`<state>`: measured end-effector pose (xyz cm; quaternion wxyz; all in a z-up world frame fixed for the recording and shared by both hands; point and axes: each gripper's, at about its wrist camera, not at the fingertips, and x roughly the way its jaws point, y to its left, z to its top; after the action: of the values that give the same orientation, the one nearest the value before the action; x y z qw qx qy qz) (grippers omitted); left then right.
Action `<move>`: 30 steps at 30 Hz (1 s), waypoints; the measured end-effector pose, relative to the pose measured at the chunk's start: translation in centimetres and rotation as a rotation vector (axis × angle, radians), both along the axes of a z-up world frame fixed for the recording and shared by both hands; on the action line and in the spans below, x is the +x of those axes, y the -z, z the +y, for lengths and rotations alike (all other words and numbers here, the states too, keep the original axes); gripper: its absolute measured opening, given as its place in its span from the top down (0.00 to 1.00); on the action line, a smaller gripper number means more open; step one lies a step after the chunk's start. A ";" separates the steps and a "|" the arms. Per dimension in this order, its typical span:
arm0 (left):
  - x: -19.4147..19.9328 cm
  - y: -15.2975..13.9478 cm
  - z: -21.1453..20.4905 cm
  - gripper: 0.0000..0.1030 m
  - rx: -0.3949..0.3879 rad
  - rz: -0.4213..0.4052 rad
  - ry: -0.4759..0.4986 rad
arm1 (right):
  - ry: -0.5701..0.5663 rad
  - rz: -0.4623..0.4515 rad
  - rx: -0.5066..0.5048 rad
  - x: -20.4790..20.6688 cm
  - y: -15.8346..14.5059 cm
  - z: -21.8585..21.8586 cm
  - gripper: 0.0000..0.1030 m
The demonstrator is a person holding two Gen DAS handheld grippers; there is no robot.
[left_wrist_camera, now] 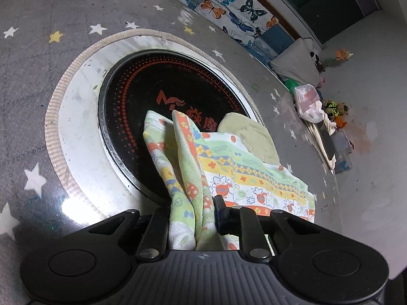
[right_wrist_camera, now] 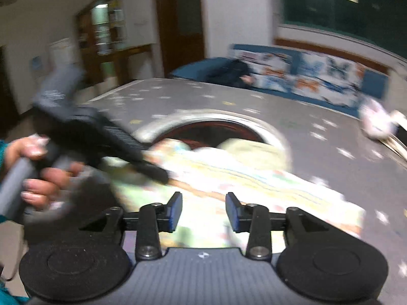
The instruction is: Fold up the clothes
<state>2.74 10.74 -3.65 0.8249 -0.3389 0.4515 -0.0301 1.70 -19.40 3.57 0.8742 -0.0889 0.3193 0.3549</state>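
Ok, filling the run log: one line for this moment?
left gripper: shut on towel | right gripper: open above towel | table: towel partly folded

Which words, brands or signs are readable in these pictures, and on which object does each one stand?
"焱魔", beside a stylised orange "M" logo: on the black round cooktop set into the table.
Faint small orange characters above the logo: too small to read.
Print on the pink-white plastic bag: too small to read.
Right wrist view: blurred, nothing readable.

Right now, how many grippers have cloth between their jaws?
1. The left gripper is shut on the patterned towel, which drapes over the round cooktop. The right gripper is open above the towel, holding nothing; that view is blurred.
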 end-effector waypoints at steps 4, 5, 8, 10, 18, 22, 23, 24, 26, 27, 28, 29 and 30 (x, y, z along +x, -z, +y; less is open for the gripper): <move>0.0 -0.1 -0.1 0.83 0.013 -0.001 0.003 | 0.172 0.010 -0.025 2.6 1.1 -4.2 0.57; 0.0 -0.1 -0.2 0.83 0.016 -0.001 0.004 | 0.208 0.015 -0.025 3.2 1.3 -5.1 0.54; 0.1 -0.2 -0.3 0.82 0.026 -0.001 0.006 | 0.286 0.029 -0.020 4.4 1.9 -7.2 0.43; 0.1 -0.3 -0.4 0.82 0.033 -0.001 0.007 | 0.334 0.044 -0.016 5.3 2.4 -8.6 0.43; 0.2 -0.3 -0.5 0.82 0.049 0.006 0.007 | 0.402 0.129 0.039 6.9 4.6 -10.2 0.37; 0.3 -0.2 -0.5 0.82 0.053 0.011 0.006 | 0.393 0.136 0.062 7.1 4.8 -9.7 0.37; 0.3 -0.2 -0.5 0.82 0.053 0.011 0.005 | 0.387 0.135 0.062 7.1 4.8 -9.5 0.37; 0.3 -0.2 -0.6 0.82 0.055 0.011 0.006 | 0.379 0.131 0.057 7.1 4.8 -9.1 0.39; 0.3 -0.2 -0.6 0.82 0.056 0.010 0.006 | 0.364 0.126 0.051 7.1 4.8 -8.4 0.47; 0.3 -0.2 -0.6 0.82 0.056 0.010 0.006 | 0.358 0.126 0.050 7.1 4.7 -8.2 0.57; 0.3 -0.3 -0.6 0.82 0.058 0.010 0.006 | 0.351 0.131 0.052 7.1 4.7 -8.0 0.62; 0.3 -0.3 -0.6 0.82 0.062 0.009 0.005 | 0.343 0.142 0.059 7.1 4.7 -7.8 0.71; 0.3 -0.3 -0.6 0.82 0.065 0.008 0.005 | 0.336 0.151 0.066 7.1 4.7 -7.6 0.76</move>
<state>3.03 10.13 -3.33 0.8335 -0.3109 0.4565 -0.0159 8.82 -27.04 -1.09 0.8972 0.0211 0.3826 0.2197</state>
